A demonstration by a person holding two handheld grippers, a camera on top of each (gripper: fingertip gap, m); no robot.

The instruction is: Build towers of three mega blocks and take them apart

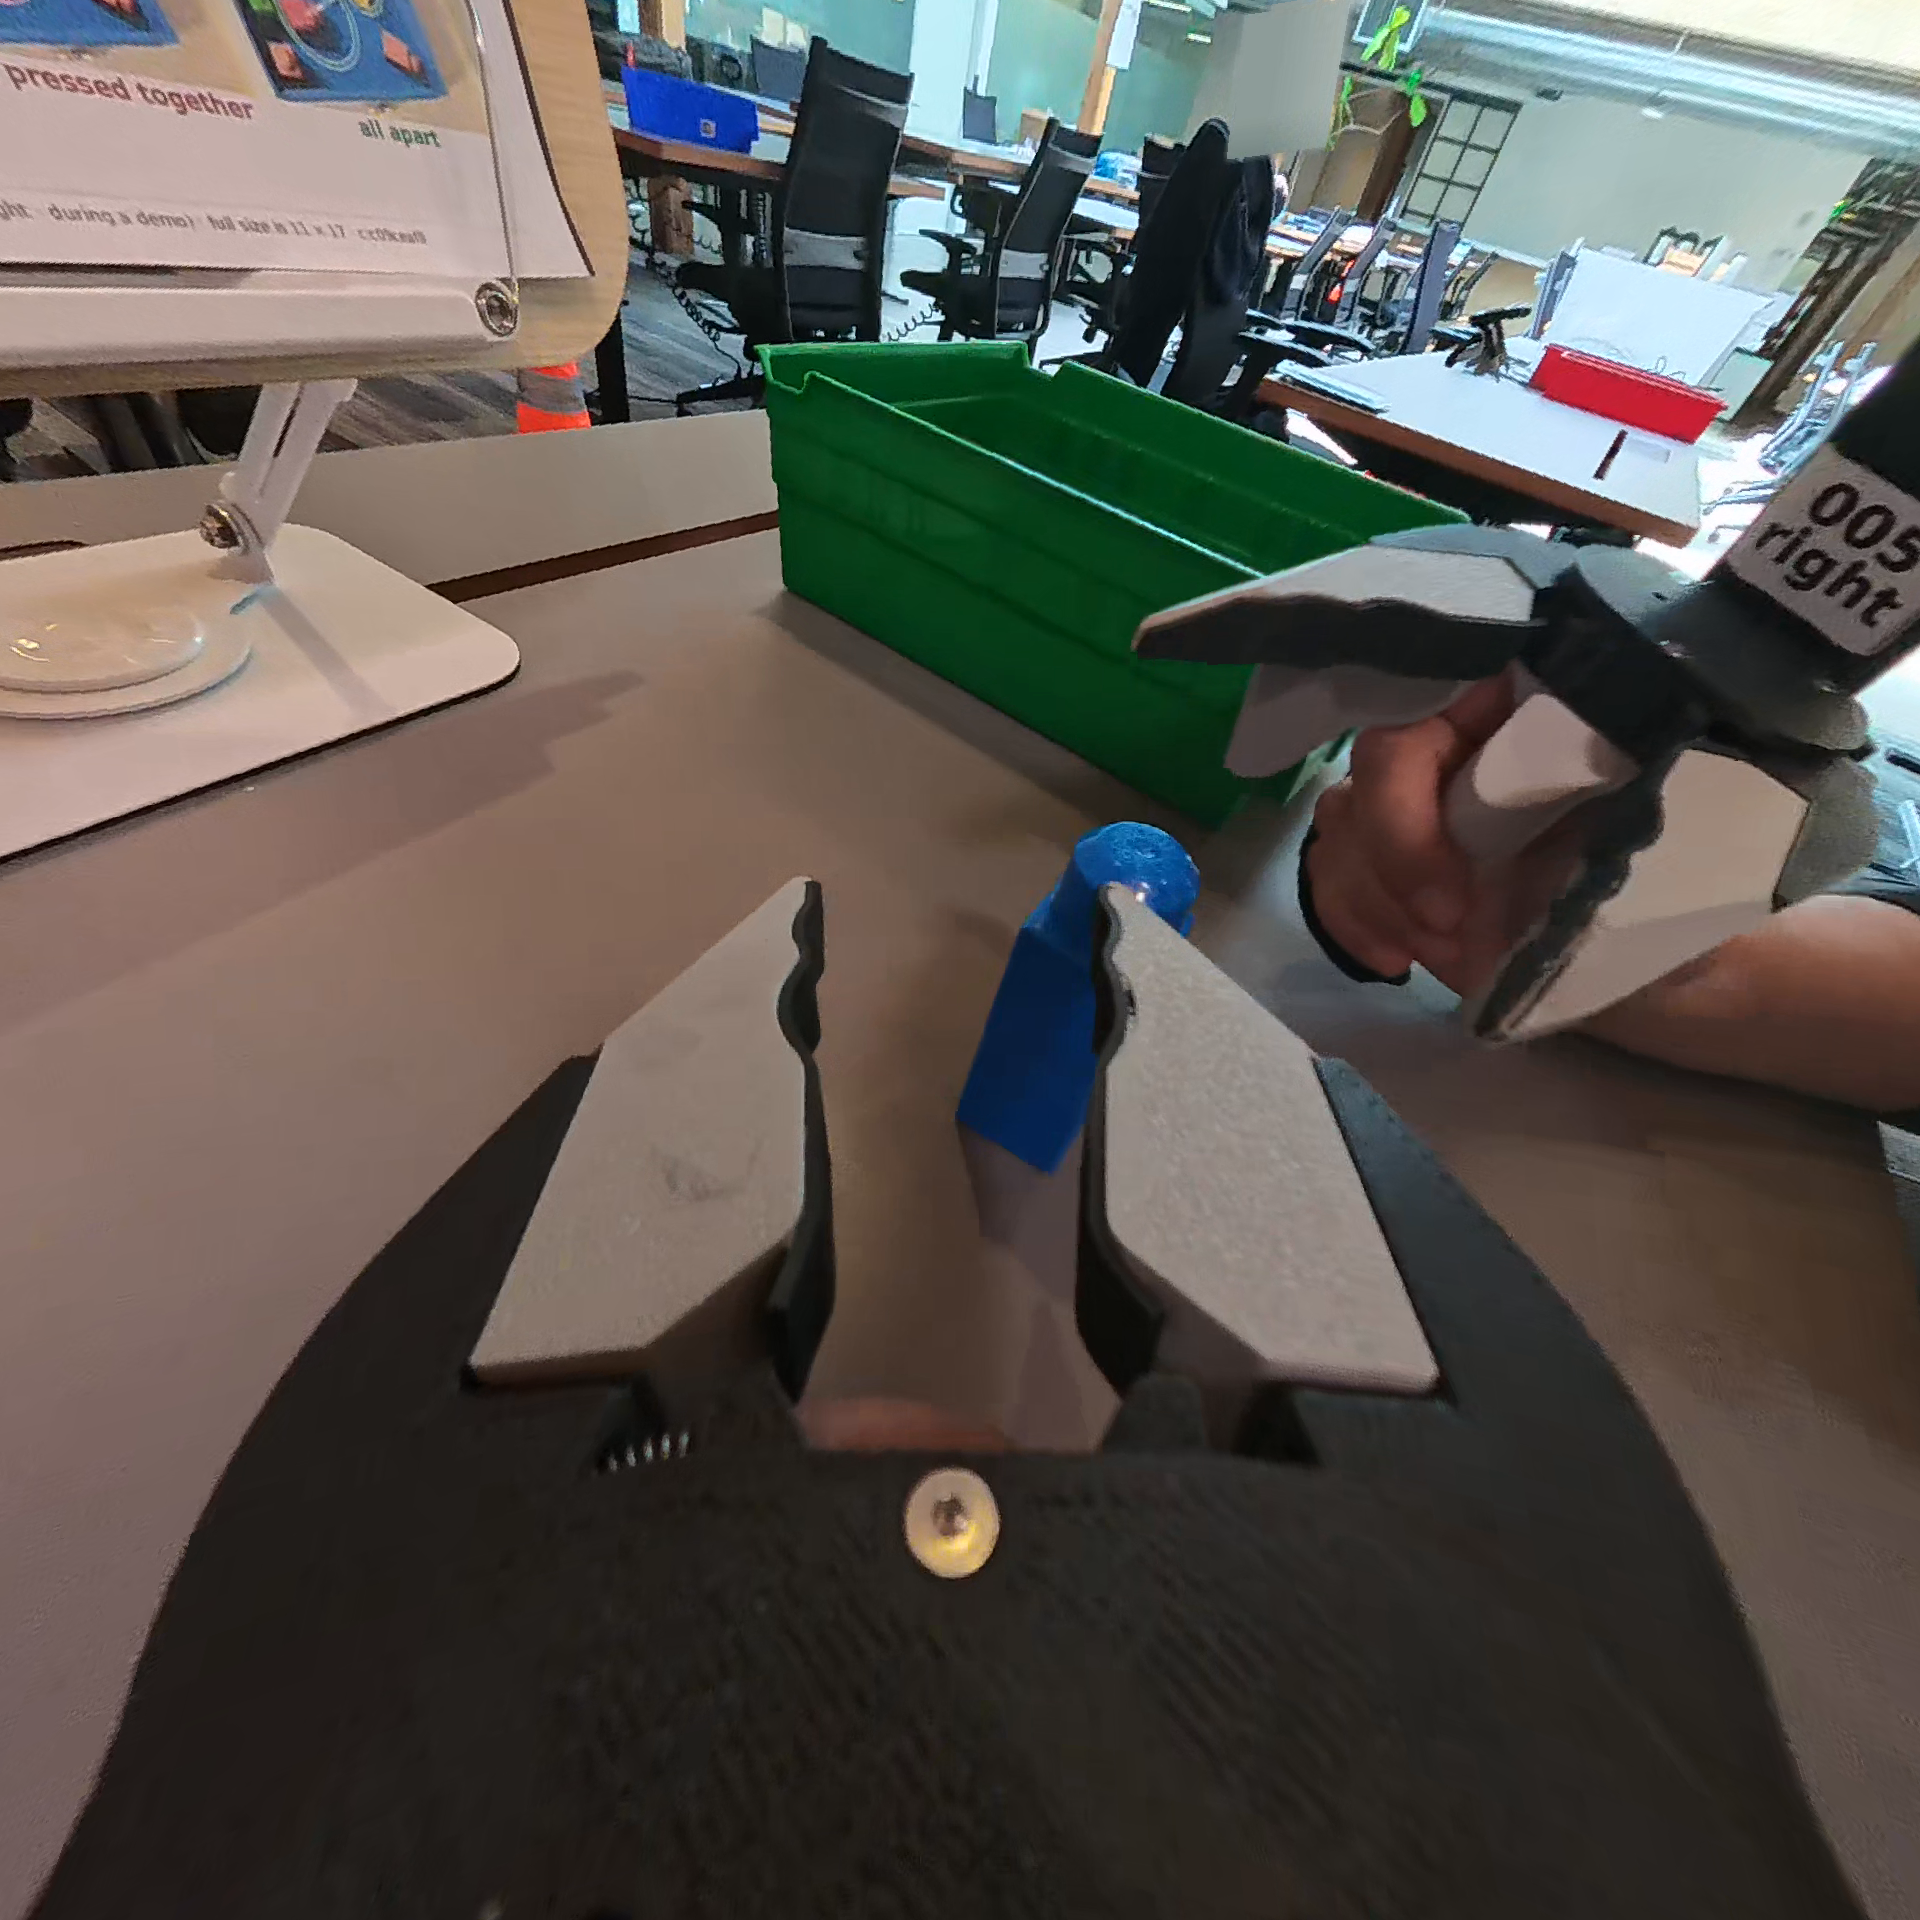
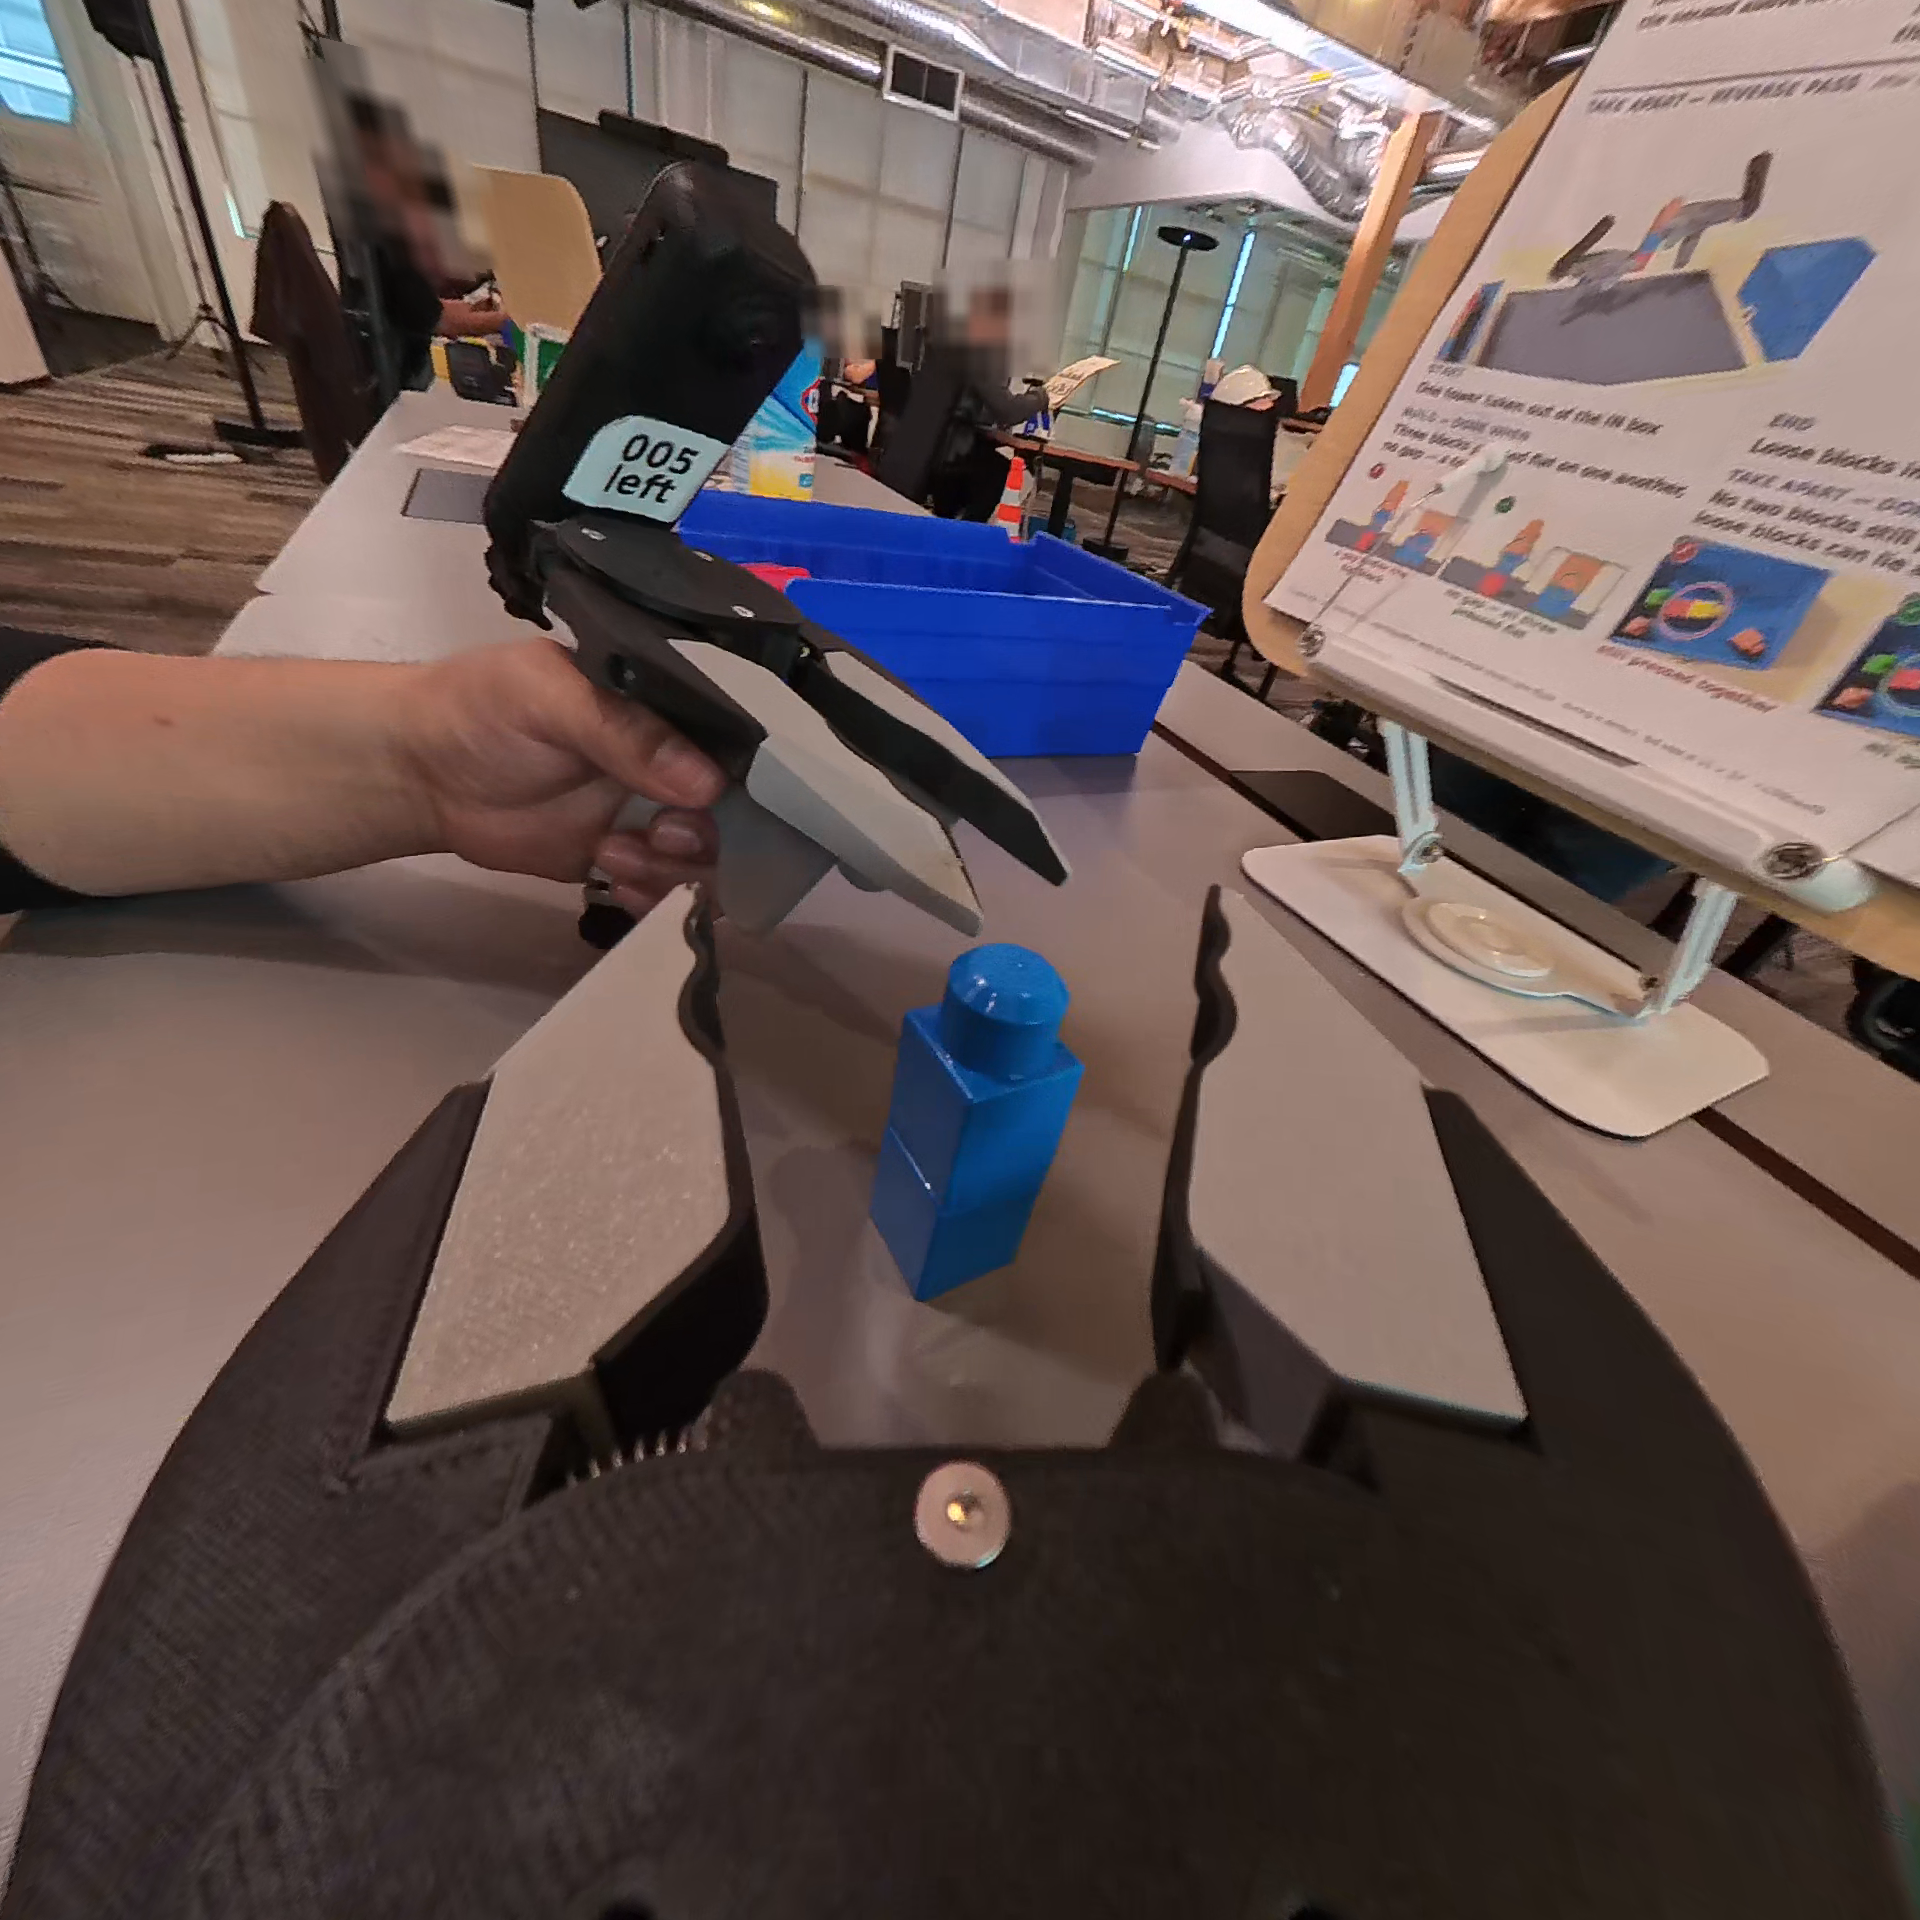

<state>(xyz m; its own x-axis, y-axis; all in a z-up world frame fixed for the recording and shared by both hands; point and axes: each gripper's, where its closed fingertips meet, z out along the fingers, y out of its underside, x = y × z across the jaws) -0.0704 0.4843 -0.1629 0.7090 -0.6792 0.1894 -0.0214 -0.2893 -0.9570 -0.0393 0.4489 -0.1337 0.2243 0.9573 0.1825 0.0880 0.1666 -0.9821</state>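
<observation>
— Blocks: blue stack of two, pressed together, upright on the grey desk, long axis vertical, single stud on top.

— Relative to the right claw?

— Straight ahead, standing between its two spread fingers, clear gap on both sides, neither pad touching. Open, gripping nothing.

— And the left claw?

— Parted too, empty. Hovering above and just left of the stud in the right wrist view; in its own view, stack partly behind the right-hand finger, no squeeze apparent.

— Nearer one?

— Probably the right: already straddling the stack, needing only to close. Left better placed for the top block from above.

— Room to move?

— Bare desk all around the stack. Green bin beyond on one side, blue bin on the other, white stand base off to the side; all well apart.
</observation>
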